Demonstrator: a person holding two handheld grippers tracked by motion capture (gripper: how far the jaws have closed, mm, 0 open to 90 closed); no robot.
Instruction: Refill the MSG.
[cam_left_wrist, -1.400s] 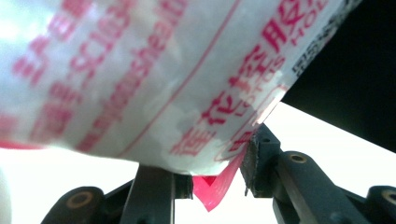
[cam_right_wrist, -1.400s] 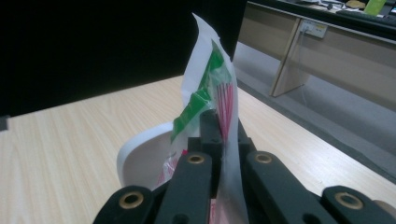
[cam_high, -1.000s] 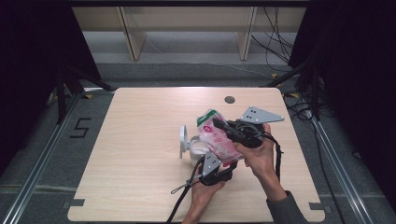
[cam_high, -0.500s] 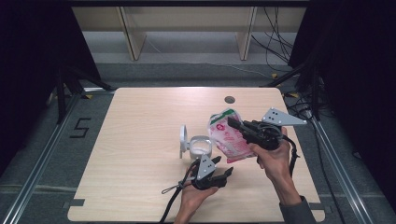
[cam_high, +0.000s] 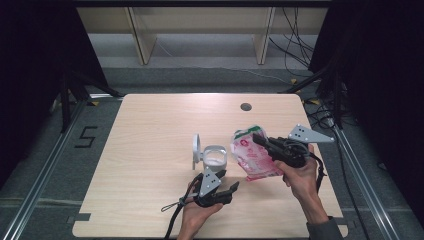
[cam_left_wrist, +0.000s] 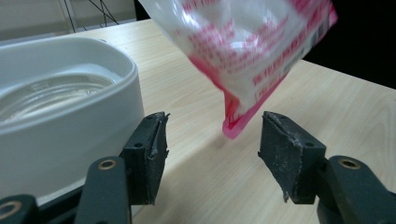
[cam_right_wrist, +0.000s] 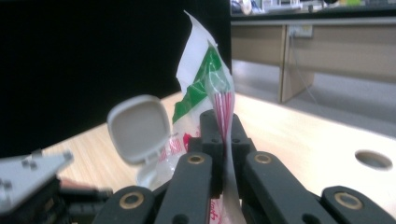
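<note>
Pink-and-white bag (cam_high: 254, 159) of pale powder hangs in the air above the wooden surface (cam_high: 150, 130), just to the right of the white container (cam_high: 215, 156), whose hinged lid (cam_high: 196, 146) stands open. A second ago the bag sat lower and closer in, crowded between both my hands over the container; now it has swung out to the right and tilted, with its green-and-white top edge (cam_right_wrist: 205, 70) uppermost and its bottom corner (cam_left_wrist: 232, 132) dangling free.

My right gripper (cam_high: 260, 140) has its jaws pressed together on the bag's upper seam, the film pinched flat between them in the right gripper view. My left gripper (cam_high: 227, 182) has let go: its jaws have just been opening and now stand wide, with nothing between them, the bag's corner hanging beyond their tips. That hand has drawn back toward the near edge of the surface, just in front of the container.

I judge that the bag now rests on one grip alone, so any tipping into the open container depends on my right hand. The loose bottom corner could swing, and my left jaws are free to steady the container or retake the bag.
</note>
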